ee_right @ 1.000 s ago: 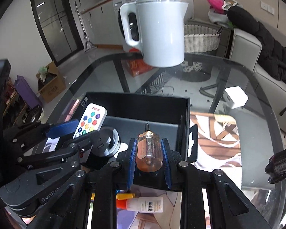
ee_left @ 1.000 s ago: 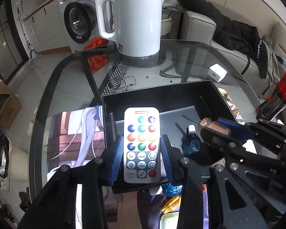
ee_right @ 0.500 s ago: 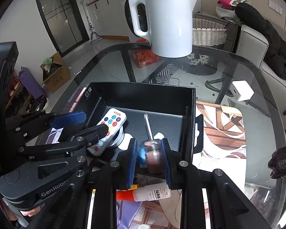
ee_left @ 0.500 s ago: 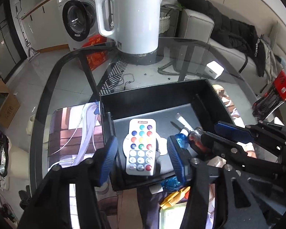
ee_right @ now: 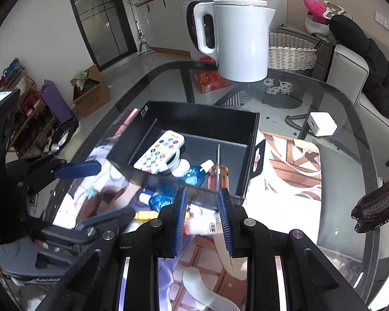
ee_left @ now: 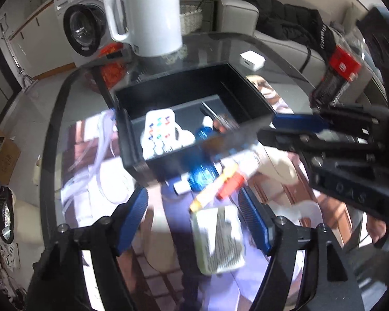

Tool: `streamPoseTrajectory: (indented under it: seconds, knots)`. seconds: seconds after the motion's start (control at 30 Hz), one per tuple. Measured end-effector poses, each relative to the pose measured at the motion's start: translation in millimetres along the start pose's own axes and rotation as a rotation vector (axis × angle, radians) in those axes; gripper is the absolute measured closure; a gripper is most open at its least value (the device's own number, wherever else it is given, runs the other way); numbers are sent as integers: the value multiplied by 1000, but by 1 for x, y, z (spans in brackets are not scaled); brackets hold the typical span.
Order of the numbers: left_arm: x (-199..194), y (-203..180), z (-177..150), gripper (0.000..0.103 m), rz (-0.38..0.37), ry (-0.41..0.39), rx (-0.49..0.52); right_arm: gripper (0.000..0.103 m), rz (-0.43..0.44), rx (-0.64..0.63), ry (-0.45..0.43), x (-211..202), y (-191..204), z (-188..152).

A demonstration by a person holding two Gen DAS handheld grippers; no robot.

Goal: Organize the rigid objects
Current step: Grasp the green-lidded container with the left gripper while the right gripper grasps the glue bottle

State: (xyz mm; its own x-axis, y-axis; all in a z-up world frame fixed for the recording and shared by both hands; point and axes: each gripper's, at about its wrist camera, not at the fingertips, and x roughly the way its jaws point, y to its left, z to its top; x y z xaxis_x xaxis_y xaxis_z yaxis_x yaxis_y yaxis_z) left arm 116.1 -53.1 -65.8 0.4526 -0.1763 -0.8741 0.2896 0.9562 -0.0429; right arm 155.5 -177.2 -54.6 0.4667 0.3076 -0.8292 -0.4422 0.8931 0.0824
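Observation:
A black box [ee_right: 210, 121] [ee_left: 132, 140] stands on the glass table. In it lie a white remote with coloured buttons [ee_right: 160, 152] [ee_left: 159, 132], an orange-handled screwdriver [ee_right: 217, 173] [ee_left: 219, 120] and a blue bottle [ee_right: 194, 175] [ee_left: 203, 132]. My left gripper [ee_left: 194, 212] is open and empty, pulled back in front of the box. My right gripper [ee_right: 201, 217] is open and empty, just before the box's near wall. In front of the box lie another blue bottle [ee_left: 202, 178] [ee_right: 160, 200], a glue tube [ee_left: 215, 189], a white bottle [ee_right: 202, 226] and a pale packet [ee_left: 219, 238].
A white kettle [ee_right: 240, 39] [ee_left: 147, 15] stands at the far side of the table. A white charger cube [ee_right: 321, 124] [ee_left: 252, 60] lies to the right. A printed mat [ee_right: 287, 176] lies beside the box. A red-labelled pack [ee_left: 337, 75] stands at the right.
Both grippers let go and drew back. The remote and the screwdriver now lie in the box. The left view is blurred from the motion.

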Motion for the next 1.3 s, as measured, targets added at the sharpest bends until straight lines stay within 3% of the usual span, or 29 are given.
streamPoseTrajectory:
  seconds: [0.27, 0.47, 0.53, 0.6, 0.8, 0.87, 0.97, 1.07, 1.13, 1.2, 1.3]
  knots:
    - [24, -14, -30, 29, -17, 116, 28, 78, 11, -70, 81, 28, 7, -14]
    - [38, -20, -37, 28, -18, 143, 49, 78, 38, -99, 108, 58, 12, -11]
    - [39, -22, -36, 31, -8, 141, 67, 77, 50, -98, 115, 62, 12, -12]
    - [38, -21, -36, 48, -12, 148, 67, 77, 70, -66, 140, 61, 7, -12]
    - [37, -8, -38, 50, 23, 147, 75, 73, 166, -8, 270, 61, -3, -33]
    - [36, -4, -39, 50, 22, 151, 66, 71, 165, -49, 278, 58, 5, -41]
    - [37, -1, -41, 45, 27, 157, 60, 59, 173, -78, 279, 58, 15, -50]
    - [43, -1, -46, 44, 31, 170, 56, 59, 123, -142, 281, 60, 26, -58]
    - [43, -3, -46, 47, 23, 165, 61, 63, 96, -174, 286, 60, 35, -62]
    - [42, -4, -46, 47, 22, 161, 66, 82, 62, -203, 283, 61, 41, -64]
    - [40, -5, -46, 48, 26, 155, 65, 82, 61, -202, 276, 62, 44, -63]
